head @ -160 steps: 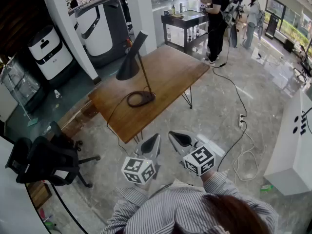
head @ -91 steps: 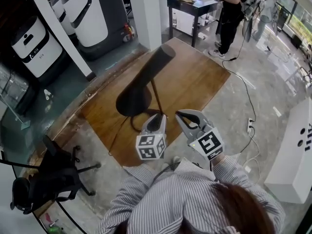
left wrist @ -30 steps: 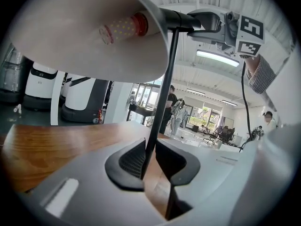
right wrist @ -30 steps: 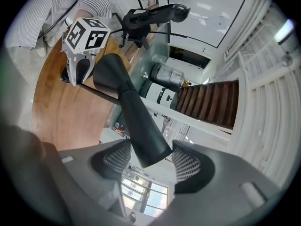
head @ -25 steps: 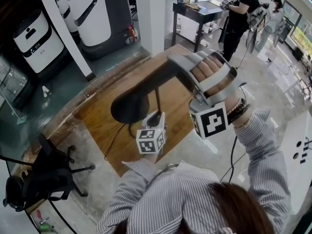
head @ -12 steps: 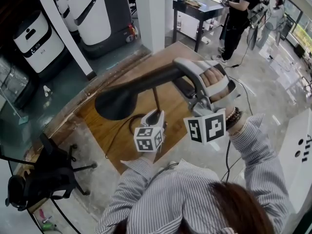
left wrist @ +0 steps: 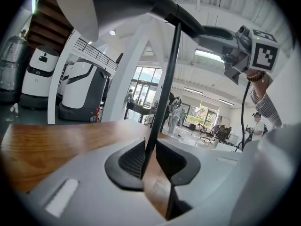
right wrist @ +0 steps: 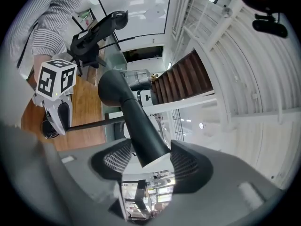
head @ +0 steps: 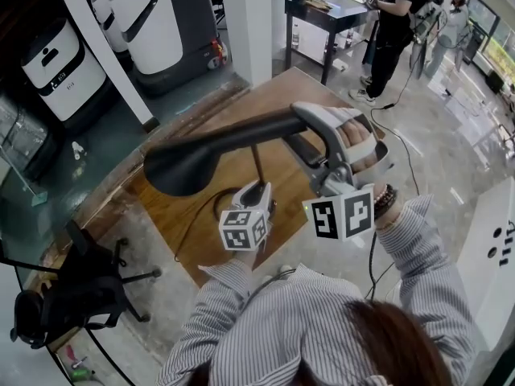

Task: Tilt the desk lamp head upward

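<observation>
The black desk lamp head lies nearly level above the wooden table, its wide mouth to the left. My right gripper is shut on its narrow end; the right gripper view shows the cone pinched between both pads. The thin lamp stem rises from a base hidden under my left gripper. In the left gripper view the stem stands between the pads of the left gripper, which touch it, and the jaws are beginning to open.
The lamp's cord runs off the table's near edge. A black office chair stands at the lower left. White machines and a pillar are behind the table. People stand by a dark table at the back right.
My right gripper has brought the narrow end of the lamp head down and nearer to me. The wide mouth has swung up and out to the left. My left gripper stays on the stem.
</observation>
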The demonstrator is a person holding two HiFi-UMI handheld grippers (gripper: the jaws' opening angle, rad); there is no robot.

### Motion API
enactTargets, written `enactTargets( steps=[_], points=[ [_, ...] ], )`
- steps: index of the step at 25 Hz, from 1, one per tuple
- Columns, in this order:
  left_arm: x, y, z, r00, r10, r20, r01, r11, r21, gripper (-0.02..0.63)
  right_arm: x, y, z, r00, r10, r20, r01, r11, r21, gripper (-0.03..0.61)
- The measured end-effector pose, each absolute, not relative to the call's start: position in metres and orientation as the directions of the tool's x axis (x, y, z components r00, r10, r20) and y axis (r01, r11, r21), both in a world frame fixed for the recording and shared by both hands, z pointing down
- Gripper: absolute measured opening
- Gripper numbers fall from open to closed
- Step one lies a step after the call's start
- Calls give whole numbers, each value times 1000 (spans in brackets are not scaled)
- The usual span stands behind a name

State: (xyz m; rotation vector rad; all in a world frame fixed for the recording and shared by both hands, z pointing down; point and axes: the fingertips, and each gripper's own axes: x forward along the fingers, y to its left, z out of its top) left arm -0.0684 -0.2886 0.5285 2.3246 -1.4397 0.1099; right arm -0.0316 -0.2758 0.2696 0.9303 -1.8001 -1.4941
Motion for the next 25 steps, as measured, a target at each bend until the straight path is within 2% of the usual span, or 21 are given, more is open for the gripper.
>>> enactTargets(
  steps=[25],
  points=[
    [-68, -290, 528, 477, -833, 280, -869, -401, 288, 72, -21, -274, 310, -531, -847, 14, -452, 298, 841, 209]
  ],
)
